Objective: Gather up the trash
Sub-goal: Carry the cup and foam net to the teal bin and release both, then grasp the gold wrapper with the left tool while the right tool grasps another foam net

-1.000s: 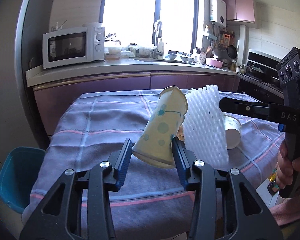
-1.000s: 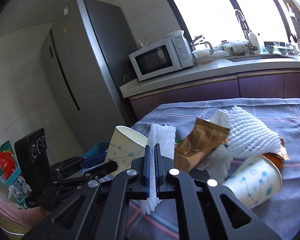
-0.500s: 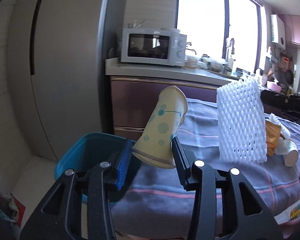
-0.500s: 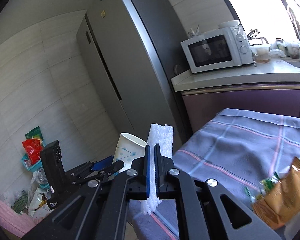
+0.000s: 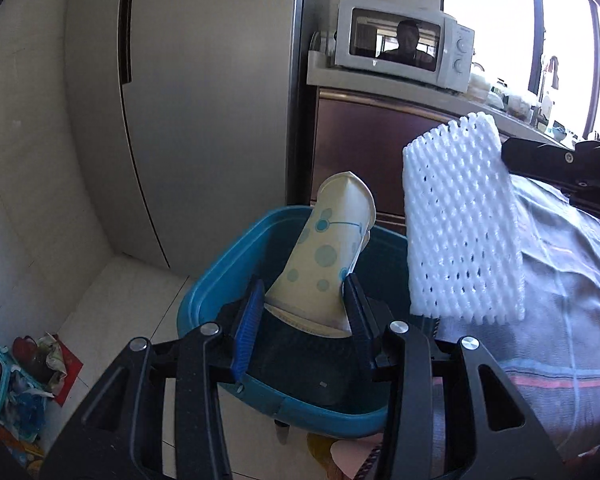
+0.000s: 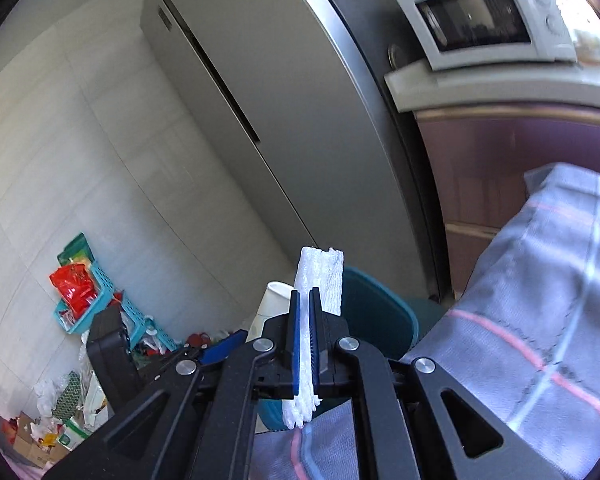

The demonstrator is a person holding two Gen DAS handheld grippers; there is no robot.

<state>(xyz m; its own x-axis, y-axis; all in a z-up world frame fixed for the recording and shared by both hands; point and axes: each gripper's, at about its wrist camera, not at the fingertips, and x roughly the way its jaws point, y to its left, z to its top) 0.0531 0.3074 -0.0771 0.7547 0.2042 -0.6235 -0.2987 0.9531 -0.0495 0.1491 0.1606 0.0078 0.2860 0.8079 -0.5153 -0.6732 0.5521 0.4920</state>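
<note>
My left gripper is shut on a crushed paper cup with blue dots and holds it above a blue bin on the floor. My right gripper is shut on a white foam net sleeve, held upright at the table's edge beside the bin. The foam net shows at the right of the left wrist view, and the cup shows just left of my right gripper's fingers.
A table with a purple plaid cloth lies to the right. A grey fridge and a counter with a microwave stand behind the bin. Loose litter and a teal basket sit on the floor at left.
Both grippers have swung left off the table toward the floor bin, carrying the cup and the foam net. The cup now hangs over the bin.
</note>
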